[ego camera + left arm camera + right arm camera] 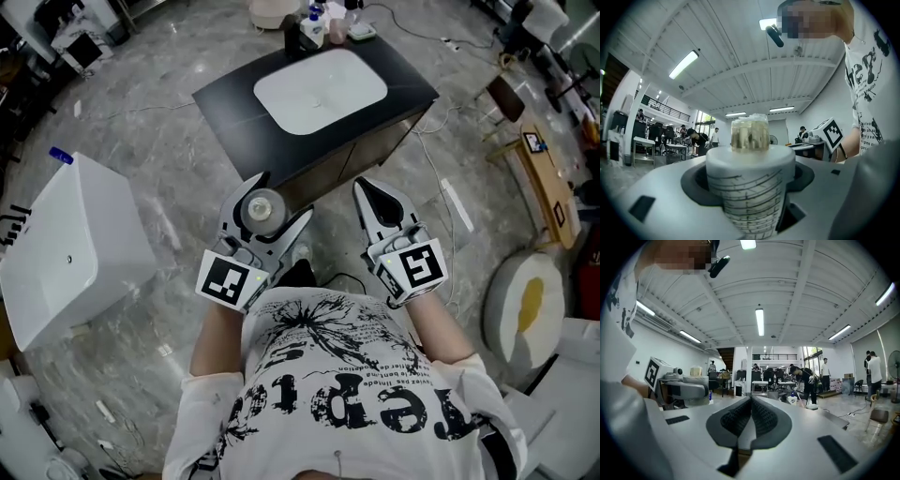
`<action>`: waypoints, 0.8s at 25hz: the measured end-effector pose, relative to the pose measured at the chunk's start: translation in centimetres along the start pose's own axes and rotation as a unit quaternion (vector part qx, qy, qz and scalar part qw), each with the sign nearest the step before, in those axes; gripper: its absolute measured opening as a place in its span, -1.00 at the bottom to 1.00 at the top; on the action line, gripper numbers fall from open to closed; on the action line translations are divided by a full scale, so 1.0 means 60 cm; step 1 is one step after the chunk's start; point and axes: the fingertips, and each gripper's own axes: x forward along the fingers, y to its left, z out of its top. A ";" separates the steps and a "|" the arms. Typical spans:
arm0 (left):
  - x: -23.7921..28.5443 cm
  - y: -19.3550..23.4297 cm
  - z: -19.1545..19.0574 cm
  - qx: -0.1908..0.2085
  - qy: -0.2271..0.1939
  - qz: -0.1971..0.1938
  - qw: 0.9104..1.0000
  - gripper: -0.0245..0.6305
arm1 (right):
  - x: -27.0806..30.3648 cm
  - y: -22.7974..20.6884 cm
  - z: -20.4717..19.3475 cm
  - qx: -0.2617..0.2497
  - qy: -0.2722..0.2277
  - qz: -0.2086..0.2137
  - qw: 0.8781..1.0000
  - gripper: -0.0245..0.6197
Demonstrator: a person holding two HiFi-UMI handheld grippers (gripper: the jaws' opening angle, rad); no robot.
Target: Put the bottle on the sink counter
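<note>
The bottle (749, 187) is held upright in the left tool (279, 199), whose jaws are clamped round its body just below the shoulder, close in front of the person's chest and well apart from the sink worktop (231, 111). It has a round white body printed with thin black lines, which looks smooth and hard, and a ribbed, yellowish translucent cap (750, 133). The right tool (367, 193) is empty, its dark textured pads pressed together. The worktop is a dark, flat, matte slab, and most of it is taken up by a glossy white rounded basin (319, 89). That leaves only narrow bare margins, and the back edge is already crowded with small containers (313, 28). The main risk is probably the landing. A bottle set partly on the basin's curved lip would likely tip in, and one set at the back could knock its neighbours over. A slick round body held by only two jaws may also twist or slide if the tool tilts on the way.
</note>
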 end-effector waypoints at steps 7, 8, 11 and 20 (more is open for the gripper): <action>0.137 0.239 0.008 0.000 0.004 0.009 1.000 0.14 | 0.254 -0.097 0.034 -0.004 0.011 0.019 1.000 -0.88; 0.151 0.268 0.006 0.000 0.006 0.011 1.000 0.14 | 0.284 -0.108 0.037 -0.005 0.012 0.022 1.000 -0.88; 0.186 0.336 -0.003 -0.005 0.012 0.020 1.000 0.14 | 0.355 -0.135 0.036 -0.006 0.017 0.028 0.999 -0.88; 0.257 0.488 -0.075 -0.024 0.039 0.087 0.995 0.14 | 0.534 -0.186 -0.010 0.006 0.048 0.082 0.995 -0.88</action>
